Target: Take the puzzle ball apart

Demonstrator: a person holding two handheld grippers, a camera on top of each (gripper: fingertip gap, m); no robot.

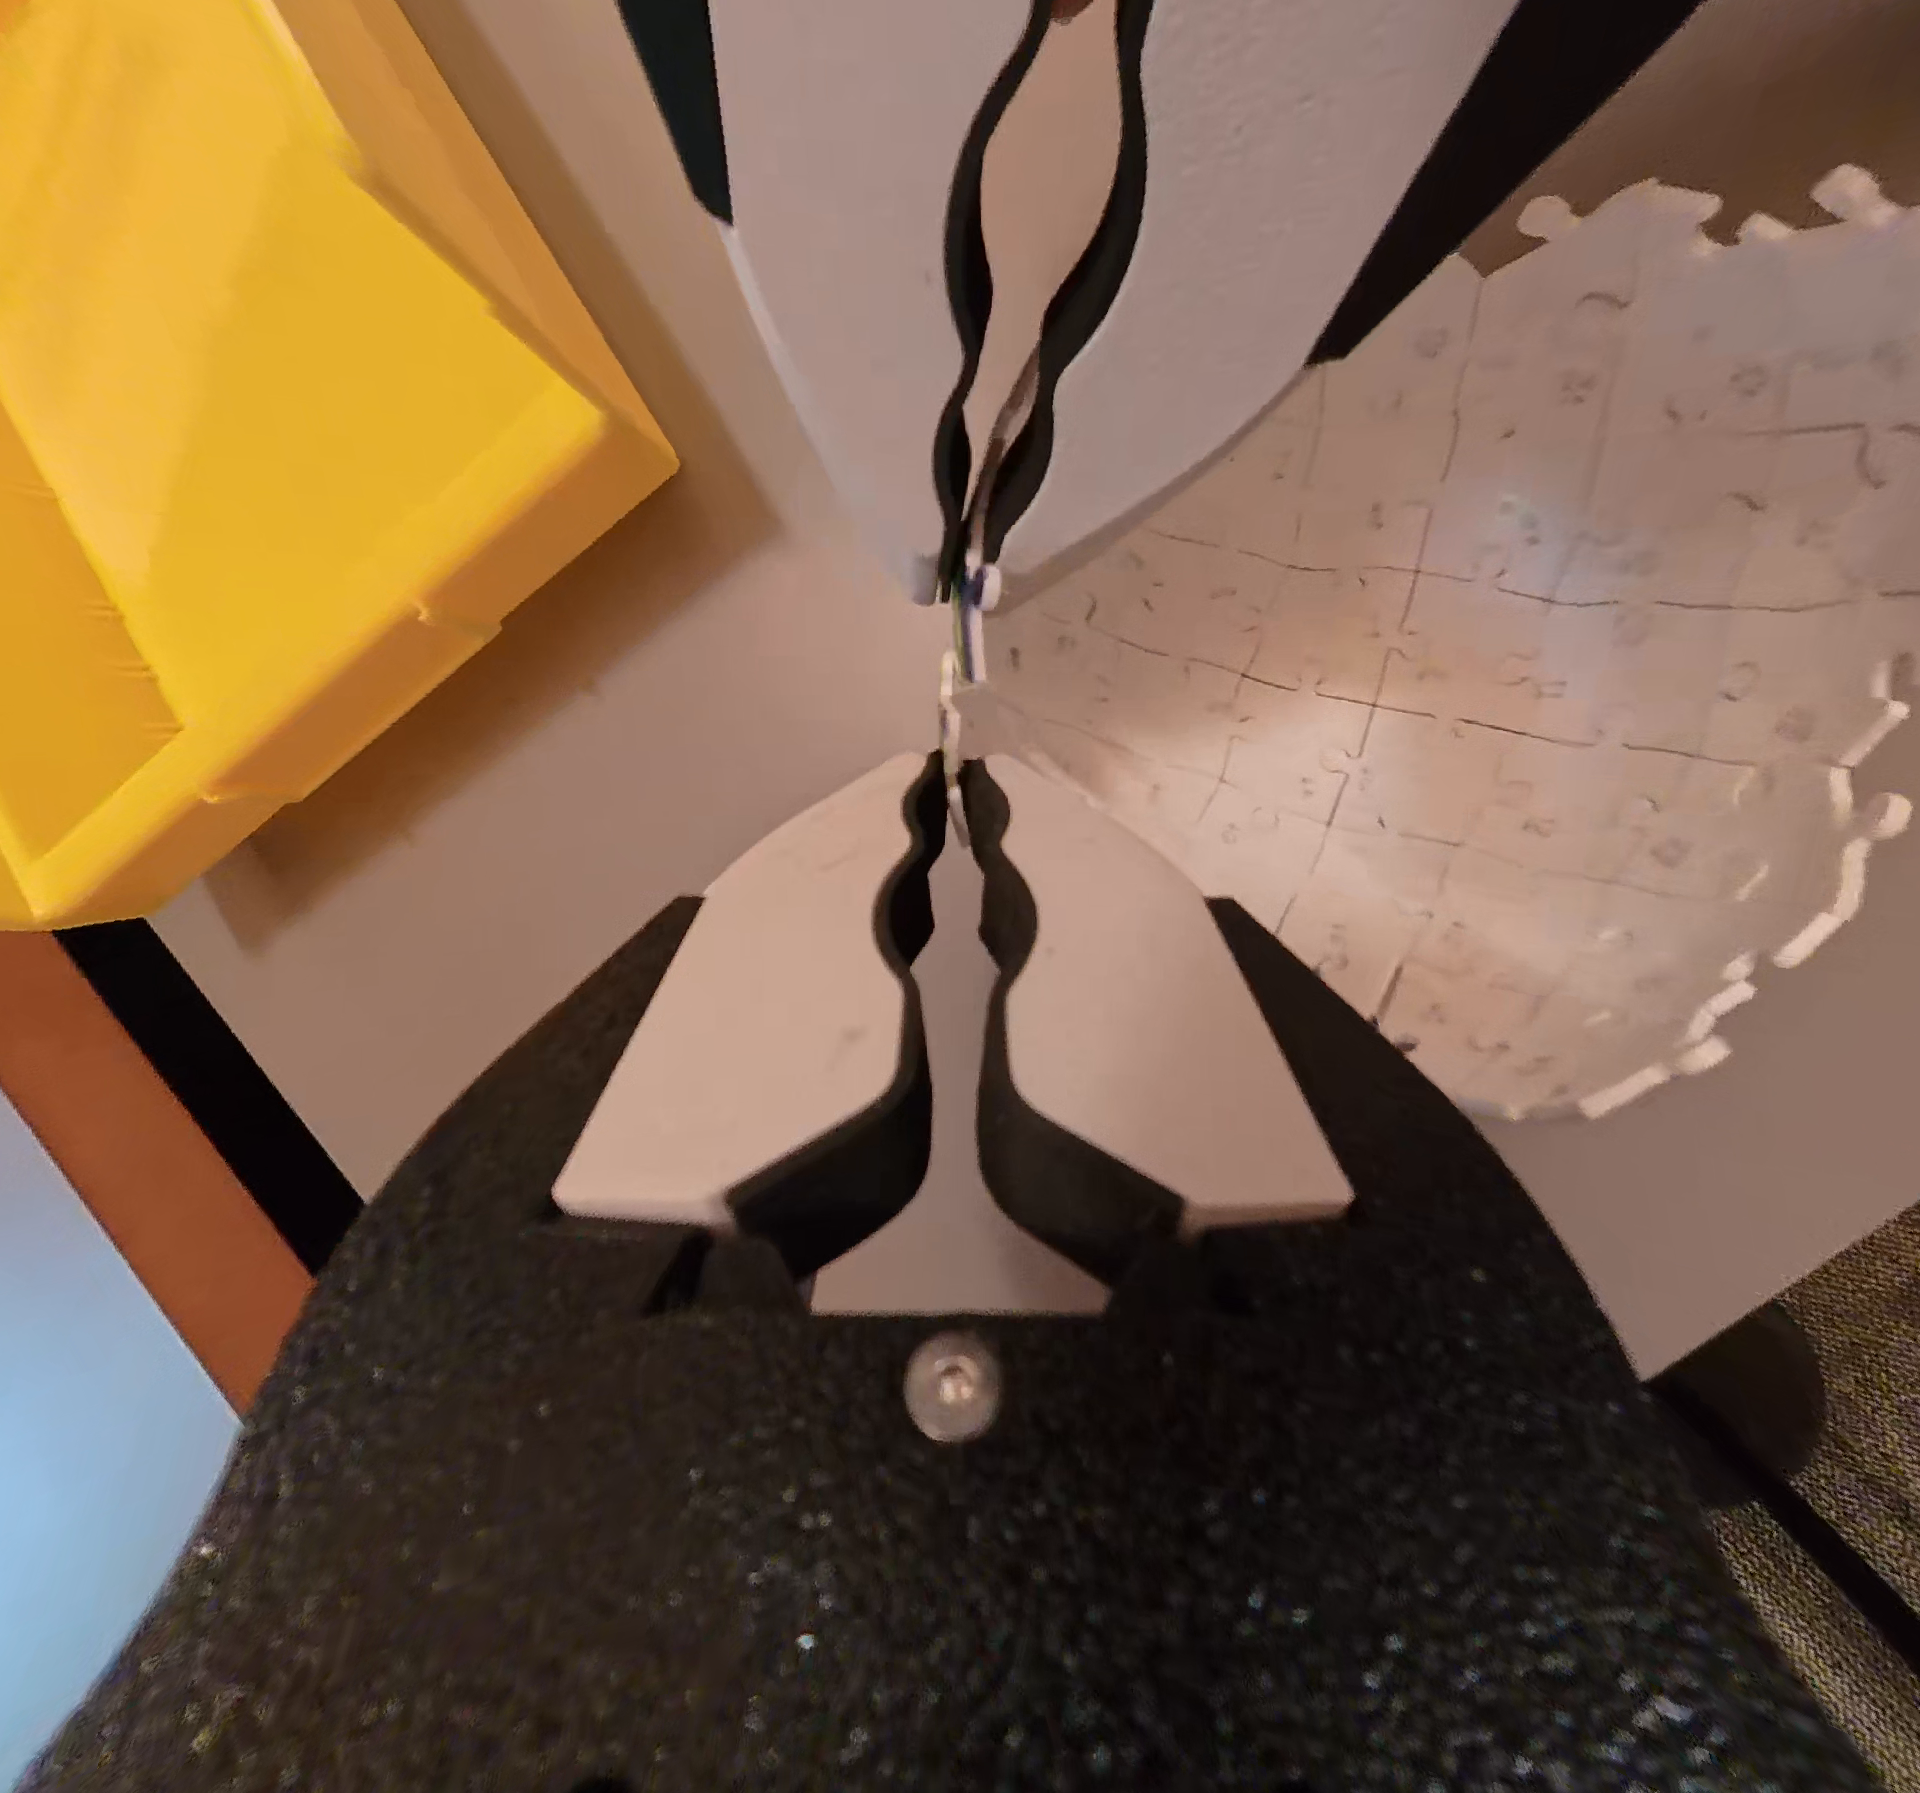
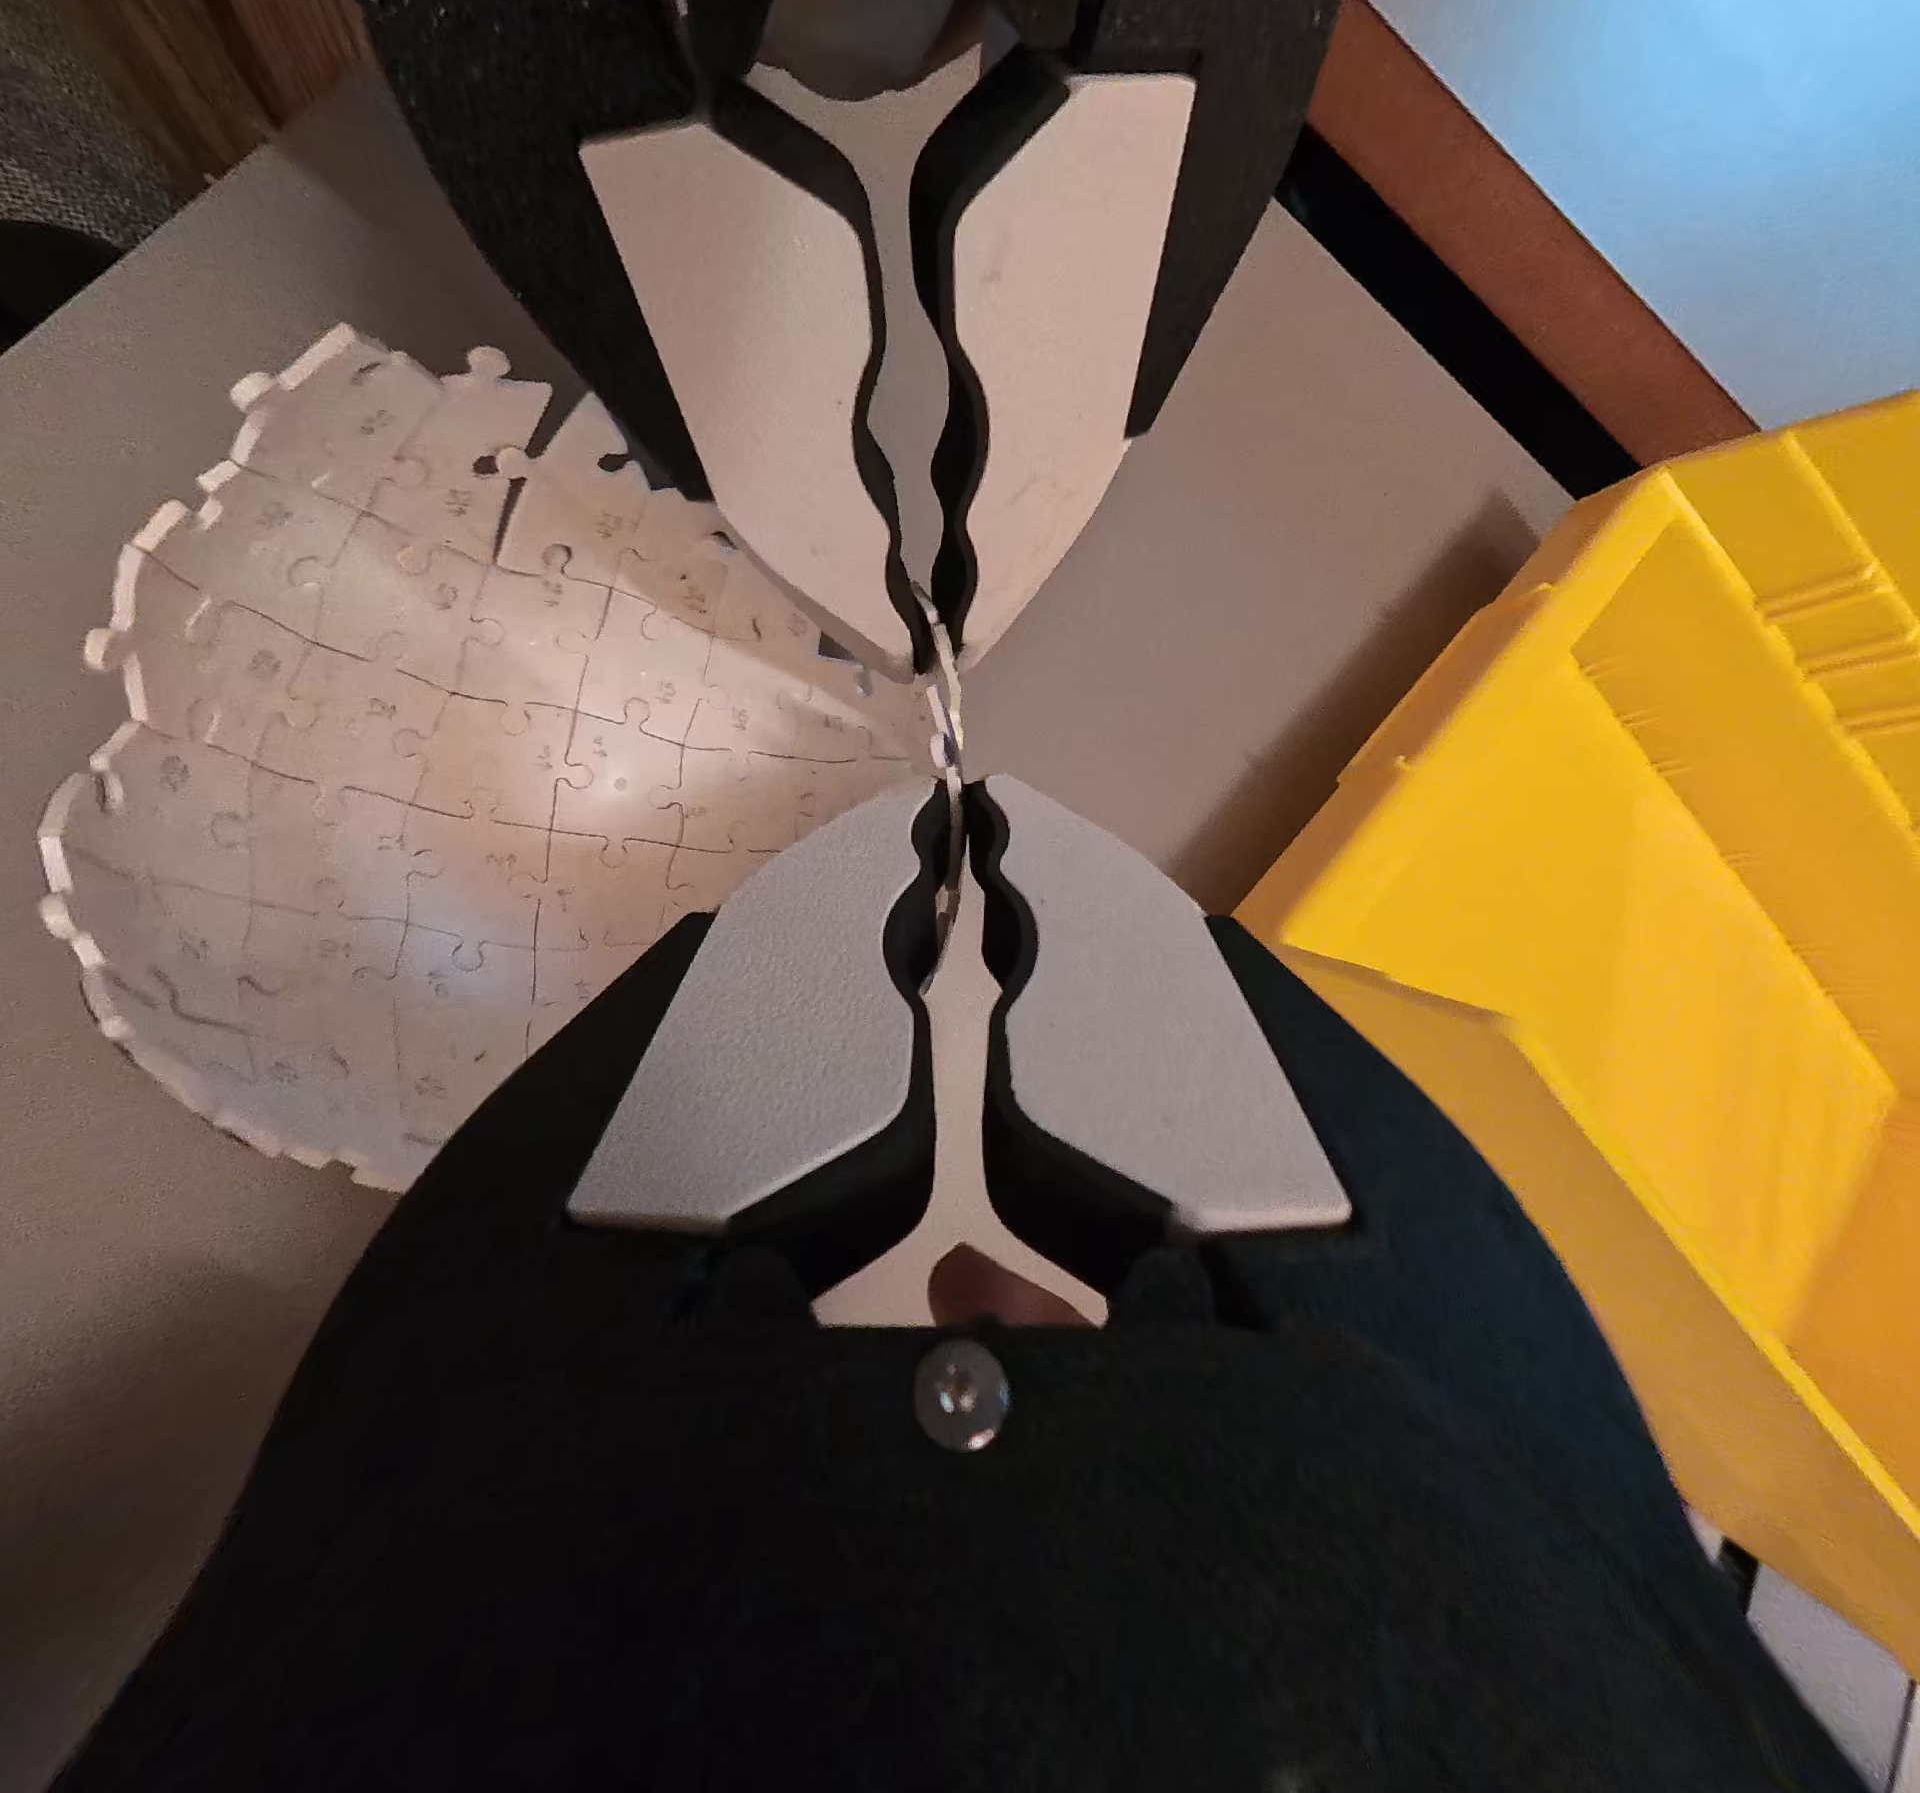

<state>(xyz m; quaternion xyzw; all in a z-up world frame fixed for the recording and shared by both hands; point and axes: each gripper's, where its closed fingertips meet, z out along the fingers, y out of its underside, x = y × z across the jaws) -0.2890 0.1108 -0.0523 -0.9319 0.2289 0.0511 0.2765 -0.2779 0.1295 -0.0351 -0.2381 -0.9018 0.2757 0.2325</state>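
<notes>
A: Where does the job stand?

B: Partway, I'd judge. What is left of the puzzle ball [image 2: 416,756] is an open white shell with a ragged, knobbed rim, lying hollow side up on the table [image 2: 1195,704] — much of it already off, many pieces still locked together.

A: And the grippers?

B: The left gripper [image 1: 954,787] and the right gripper [image 2: 954,824] meet tip to tip above the table, each clamped on one end of a small strip of pieces [image 2: 948,735] seen edge-on. Whether that strip is free of the shell's rim or just touching it, I cannot tell.

A: The yellow bin [image 2: 1621,860]?

B: Near the table's edge, on the far side of the grippers from the shell. No loose pieces show inside it.

A: So what remains?

B: Splitting this strip — then the whole shell.
</notes>
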